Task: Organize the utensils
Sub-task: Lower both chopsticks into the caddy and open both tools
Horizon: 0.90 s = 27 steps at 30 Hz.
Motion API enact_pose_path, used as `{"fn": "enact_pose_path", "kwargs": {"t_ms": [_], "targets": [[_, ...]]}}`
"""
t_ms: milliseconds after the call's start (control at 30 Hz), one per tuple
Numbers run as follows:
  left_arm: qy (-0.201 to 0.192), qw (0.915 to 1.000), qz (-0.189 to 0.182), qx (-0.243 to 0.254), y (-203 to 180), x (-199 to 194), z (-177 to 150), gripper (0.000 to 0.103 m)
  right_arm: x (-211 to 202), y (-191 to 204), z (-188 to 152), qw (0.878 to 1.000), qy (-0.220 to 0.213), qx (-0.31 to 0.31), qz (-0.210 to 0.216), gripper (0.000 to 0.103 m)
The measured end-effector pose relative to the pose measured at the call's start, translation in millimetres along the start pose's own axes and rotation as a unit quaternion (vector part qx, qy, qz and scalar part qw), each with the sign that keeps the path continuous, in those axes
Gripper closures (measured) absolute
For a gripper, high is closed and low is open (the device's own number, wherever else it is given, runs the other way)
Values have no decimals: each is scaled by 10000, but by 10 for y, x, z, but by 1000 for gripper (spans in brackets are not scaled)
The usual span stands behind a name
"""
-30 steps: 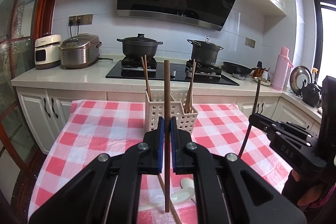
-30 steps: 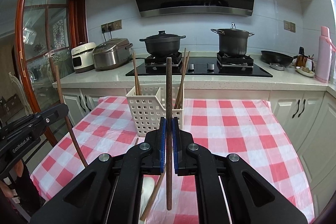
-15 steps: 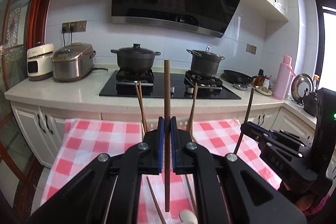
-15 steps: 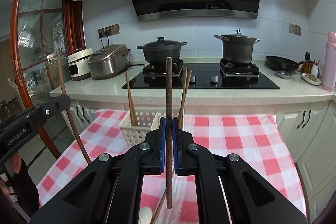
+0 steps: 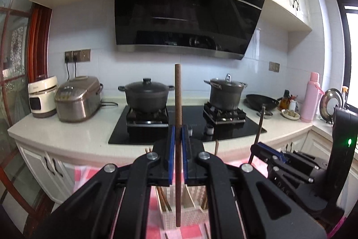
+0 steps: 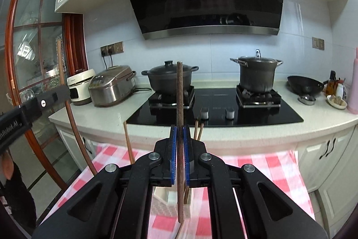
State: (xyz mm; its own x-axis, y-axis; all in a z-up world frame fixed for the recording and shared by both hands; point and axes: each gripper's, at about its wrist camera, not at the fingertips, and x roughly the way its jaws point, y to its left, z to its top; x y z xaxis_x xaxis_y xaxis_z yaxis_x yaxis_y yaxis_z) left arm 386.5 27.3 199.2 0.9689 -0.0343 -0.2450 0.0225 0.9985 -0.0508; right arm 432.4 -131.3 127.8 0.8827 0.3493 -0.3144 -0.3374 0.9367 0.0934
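Left wrist view: your left hand-held gripper (image 5: 178, 138) and right hand-held gripper (image 6: 179, 142) each clench a chopstick (image 5: 178, 127) upright; lowered tilted, either could miss the basket (image 5: 185, 216).

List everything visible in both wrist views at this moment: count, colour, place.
Held chopstick: one per gripper, dark brown, upright; the other.
Utensil basket: one, white lattice, on the table below the grippers, chopsticks and a pale utensil inside.
Tablecloth: one, red-and-white check.
Lidded pots: two, dark, on the hob; left, right.
Range hood: one, black, above the hob.
Rice cookers: two, metallic and white, left counter.
Wok: one, black, right counter.
Flask: one, pink, far right.
Left gripper: fingers shut on its chopstick.
Right gripper: same.
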Motion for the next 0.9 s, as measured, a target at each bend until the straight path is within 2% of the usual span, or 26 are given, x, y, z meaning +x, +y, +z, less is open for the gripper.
{"fn": "enact_pose_path", "kwargs": {"t_ms": [133,300,600,767,900], "targets": [[-49,10000,64,18,16,219,138,97,196,-25,73,10000,-48,40,19,97],[112,9999,62,-78,88,524,75,97,499,-34,18,9998,71,128,104,97],[859,9953,-30,-452,341,1070,-559,97,912,4,-366,9980,617,-40,124,97],[1124,9924,-35,-501,370,1185,-905,97,1089,-22,-605,9952,967,-32,139,97],[1326,9899,53,-489,379,1266,-1118,97,1126,-44,-717,9950,998,33,98,97]]}}
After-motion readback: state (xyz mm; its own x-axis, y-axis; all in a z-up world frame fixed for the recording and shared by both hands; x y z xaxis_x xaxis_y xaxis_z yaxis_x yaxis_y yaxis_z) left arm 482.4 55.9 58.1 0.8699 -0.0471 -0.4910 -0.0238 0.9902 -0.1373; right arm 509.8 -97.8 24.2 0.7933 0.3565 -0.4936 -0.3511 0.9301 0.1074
